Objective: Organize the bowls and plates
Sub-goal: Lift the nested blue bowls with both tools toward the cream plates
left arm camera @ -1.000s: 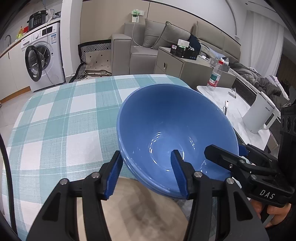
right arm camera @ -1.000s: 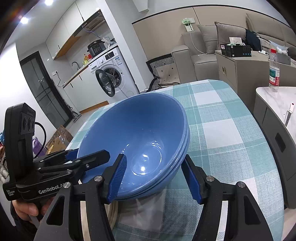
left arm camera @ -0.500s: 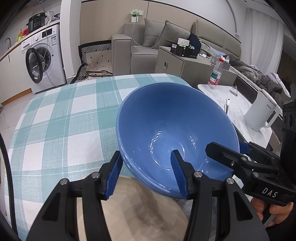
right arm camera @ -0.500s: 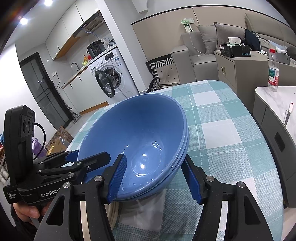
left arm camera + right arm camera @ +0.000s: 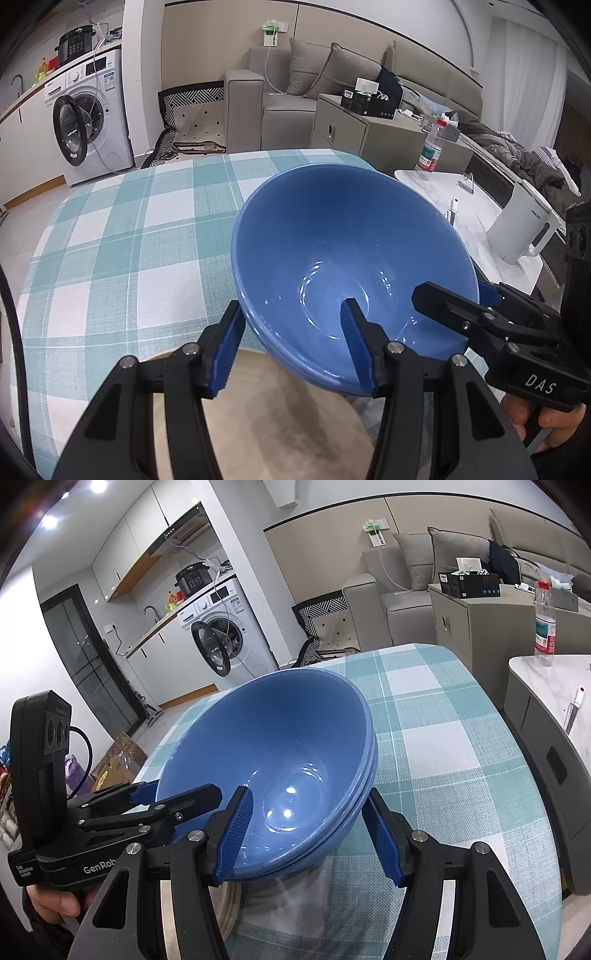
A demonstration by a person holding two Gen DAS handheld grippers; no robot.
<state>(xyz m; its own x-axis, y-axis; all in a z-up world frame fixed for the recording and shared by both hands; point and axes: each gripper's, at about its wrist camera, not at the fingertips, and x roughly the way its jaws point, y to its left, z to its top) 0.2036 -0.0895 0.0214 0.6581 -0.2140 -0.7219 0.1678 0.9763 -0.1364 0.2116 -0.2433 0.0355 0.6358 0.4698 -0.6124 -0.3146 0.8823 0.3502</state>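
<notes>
A stack of nested blue bowls [image 5: 347, 251] is held tilted above a beige plate [image 5: 280, 417] at the near edge of the checked table. My left gripper [image 5: 295, 343] straddles the stack's near rim, one finger inside, one outside, jaws shut on it. My right gripper [image 5: 308, 834] grips the opposite rim the same way. In the right wrist view the bowls [image 5: 280, 760] show several rims, and the plate [image 5: 229, 912] peeks out below. Each gripper shows in the other's view: the right [image 5: 480, 317], the left [image 5: 155, 805].
The teal-and-white checked tablecloth [image 5: 122, 240] covers the table beyond the bowls. A white side table with a kettle [image 5: 524, 229] and a water bottle [image 5: 430, 149] stands to the right. A washing machine [image 5: 85, 118] and grey sofa [image 5: 295, 92] lie beyond.
The bowls, held by both grippers, have shifted slightly; the view has moved a little. Both grips are unchanged.
</notes>
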